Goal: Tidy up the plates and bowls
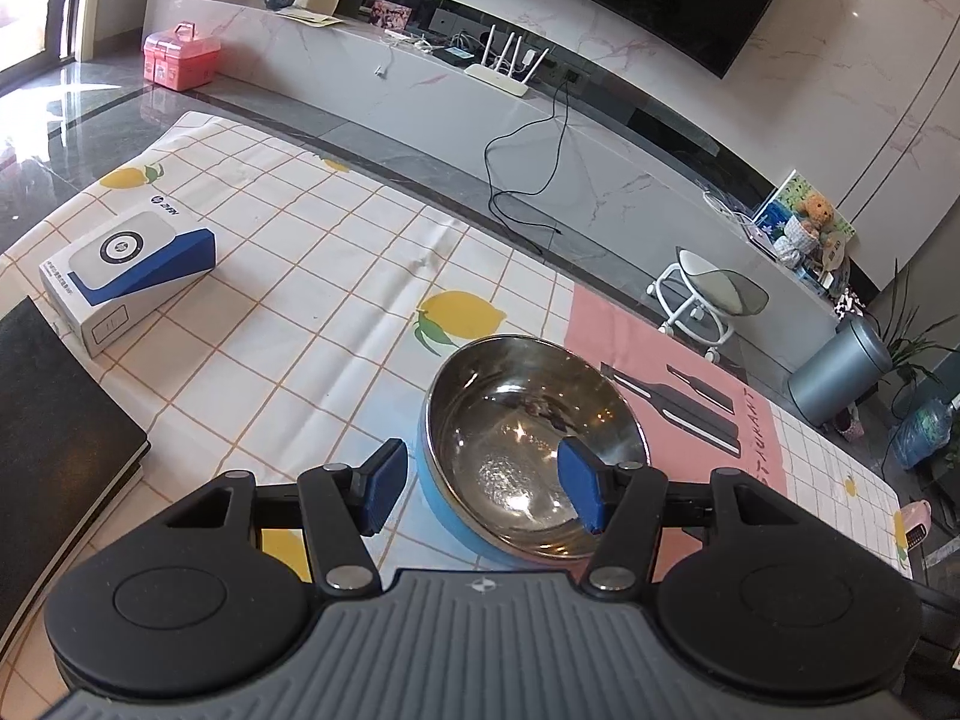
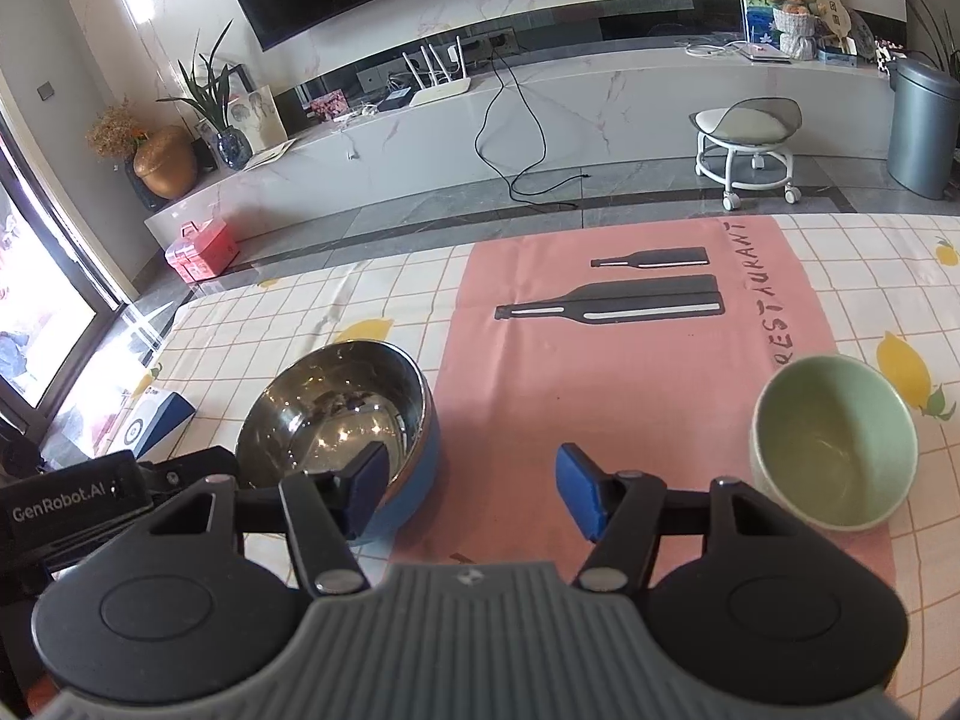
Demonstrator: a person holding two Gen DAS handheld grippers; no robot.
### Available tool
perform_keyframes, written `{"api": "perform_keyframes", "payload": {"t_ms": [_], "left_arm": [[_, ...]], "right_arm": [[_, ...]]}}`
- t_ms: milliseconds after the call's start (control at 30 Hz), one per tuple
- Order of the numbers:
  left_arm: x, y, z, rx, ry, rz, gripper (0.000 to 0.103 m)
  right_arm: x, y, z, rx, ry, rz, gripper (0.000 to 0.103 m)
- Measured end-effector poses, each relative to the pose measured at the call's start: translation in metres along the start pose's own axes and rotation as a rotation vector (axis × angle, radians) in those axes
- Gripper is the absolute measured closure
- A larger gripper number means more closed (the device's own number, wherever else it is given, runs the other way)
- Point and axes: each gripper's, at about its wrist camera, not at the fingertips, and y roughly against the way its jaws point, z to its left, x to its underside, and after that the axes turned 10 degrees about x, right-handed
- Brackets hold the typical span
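Left gripper point(image 1: 483, 483): fingers spread wide, nothing pinched. It straddles the near-left rim of the steel bowl point(image 1: 534, 450) — left finger point(image 1: 384, 486) outside the blue outer wall, right finger point(image 1: 579, 486) over the inside of the bowl. Whether either pad touches metal, I cannot tell. The gripper is pitched down toward the desk point(image 1: 288, 276).

Right gripper point(image 2: 471, 489): fingers likewise spread, gripping nothing. It hovers low over the pink placemat point(image 2: 630, 372), between the two vessels. Its left finger point(image 2: 366, 486) overlaps the near rim of the steel bowl point(image 2: 336, 402) in this view; the right finger point(image 2: 579, 489) is clear of the green cup point(image 2: 834, 438).

Count, near to far:
- steel bowls with blue exterior — 1, upright, on the lemon-print cloth at the placemat's left edge
- green cups — 1, upright, at the placemat's right edge, well apart from the bowl
- plates — none seen
- white-and-blue box point(image 1: 129, 276) — 1, on the desk, far left
- black book point(image 1: 54, 432) — 1, left edge of the desk
- router point(image 1: 501, 69) — 1, on the TV console
- rolling stool point(image 2: 747, 150) — 1, on the floor
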Motion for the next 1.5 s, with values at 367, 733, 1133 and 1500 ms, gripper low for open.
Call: {"api": "perform_keyframes", "payload": {"t_ms": [367, 733, 1133, 1500], "left_arm": [[-0.006, -0.039, 0.015, -0.054, 0.01, 0.052, 0.058], [-0.006, -0.049, 0.012, -0.109, -0.02, 0.085, 0.092], [0.002, -0.007, -0.014, -0.114, -0.048, 0.087, 0.093], [0.043, 0.051, -0.059, -0.083, -0.08, 0.095, 0.093]], "right_arm": [[-0.003, -0.039, 0.012, -0.017, -0.058, 0.071, 0.06], [-0.008, -0.058, 0.017, -0.05, -0.106, 0.127, 0.091], [-0.001, -0.015, 0.009, -0.077, -0.111, 0.111, 0.092], [0.032, 0.065, -0.029, -0.085, -0.11, 0.072, 0.093]]}}
